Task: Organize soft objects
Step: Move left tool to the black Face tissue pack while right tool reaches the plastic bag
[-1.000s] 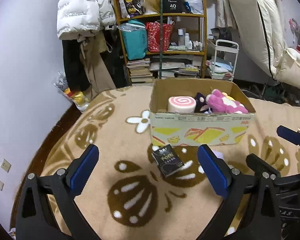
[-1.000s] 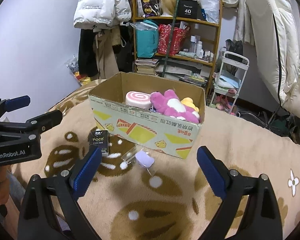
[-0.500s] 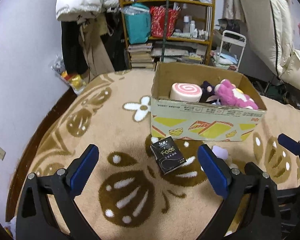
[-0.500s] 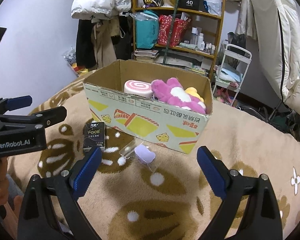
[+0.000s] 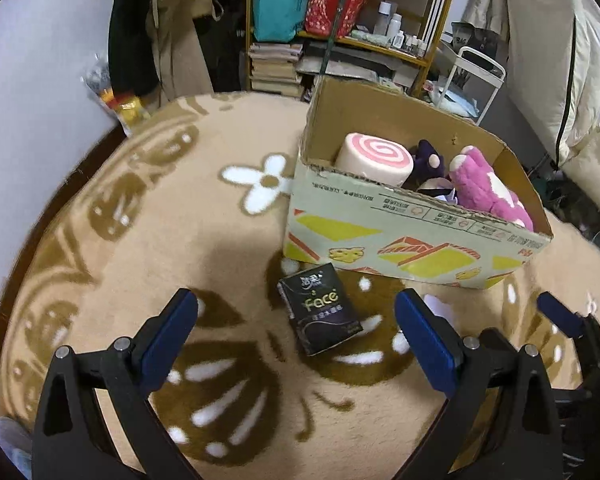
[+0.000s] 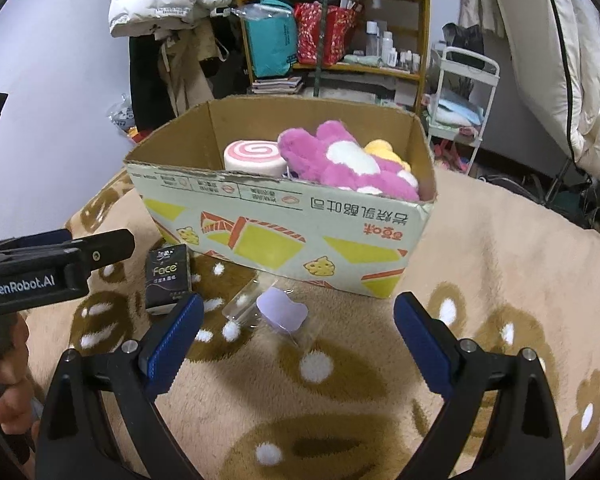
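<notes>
A cardboard box (image 5: 400, 236) (image 6: 284, 236) stands on the beige rug. It holds a pink swirl roll cushion (image 5: 374, 158) (image 6: 254, 156), a magenta plush (image 5: 488, 188) (image 6: 340, 164), a dark purple toy (image 5: 428, 160) and a yellow toy (image 6: 384, 150). A black "Face" tissue pack (image 5: 320, 314) (image 6: 168, 278) lies in front of the box. A lavender item in clear wrap (image 6: 280, 312) (image 5: 434, 304) lies beside it. My left gripper (image 5: 296, 340) is open above the tissue pack. My right gripper (image 6: 296, 340) is open above the lavender item.
A wooden shelf (image 6: 332, 36) with bags, books and bottles stands behind the box. Coats (image 6: 168, 4) hang to its left, a white cart (image 6: 460, 92) to its right. The left gripper's body (image 6: 40, 272) shows at the right wrist view's left edge.
Both grippers have moved forward and down towards the rug. The tissue pack and the lavender item appear larger and nearer. Both stay open.
</notes>
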Demonstrator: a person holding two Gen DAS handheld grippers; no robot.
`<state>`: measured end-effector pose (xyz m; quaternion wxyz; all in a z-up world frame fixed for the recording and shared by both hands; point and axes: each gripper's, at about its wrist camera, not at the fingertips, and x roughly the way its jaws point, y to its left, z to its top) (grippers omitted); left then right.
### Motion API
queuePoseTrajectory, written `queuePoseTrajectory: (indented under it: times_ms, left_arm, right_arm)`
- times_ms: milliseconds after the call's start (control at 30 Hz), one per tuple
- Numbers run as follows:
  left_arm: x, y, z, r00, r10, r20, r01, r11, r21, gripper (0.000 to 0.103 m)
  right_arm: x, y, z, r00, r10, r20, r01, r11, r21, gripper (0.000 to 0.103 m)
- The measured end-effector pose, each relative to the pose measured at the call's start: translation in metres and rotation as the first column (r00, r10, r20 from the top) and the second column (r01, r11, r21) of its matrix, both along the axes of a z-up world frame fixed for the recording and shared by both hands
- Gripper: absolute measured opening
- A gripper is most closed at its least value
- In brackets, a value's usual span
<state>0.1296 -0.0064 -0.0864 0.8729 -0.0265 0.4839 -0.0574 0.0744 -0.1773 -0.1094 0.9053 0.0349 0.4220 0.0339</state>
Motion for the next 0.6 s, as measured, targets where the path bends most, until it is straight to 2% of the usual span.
queuePoseTrajectory:
  times_ms: [100,433,600]
  left_arm:
    - [0.006,-0.002,-0.007,1.0,0.004,-0.011,-0.004,1.0,0.023,0.098]
    - [0.02,-0.012,-0.024,0.998,-0.034,-0.058,0.038,0.997,0.069,0.098]
    - [0.026,-0.015,-0.036,0.994,-0.042,-0.101,0.05,0.996,0.074,0.098]
  right_arm:
    - [0.006,0.003,-0.004,1.0,0.013,-0.002,-0.013,1.0,-0.022,0.1]
    - [0.026,0.01,-0.027,0.998,0.029,-0.064,-0.028,1.0,0.005,0.1]
    - [0.034,0.016,-0.038,0.993,0.059,-0.105,-0.061,0.998,-0.013,0.1]
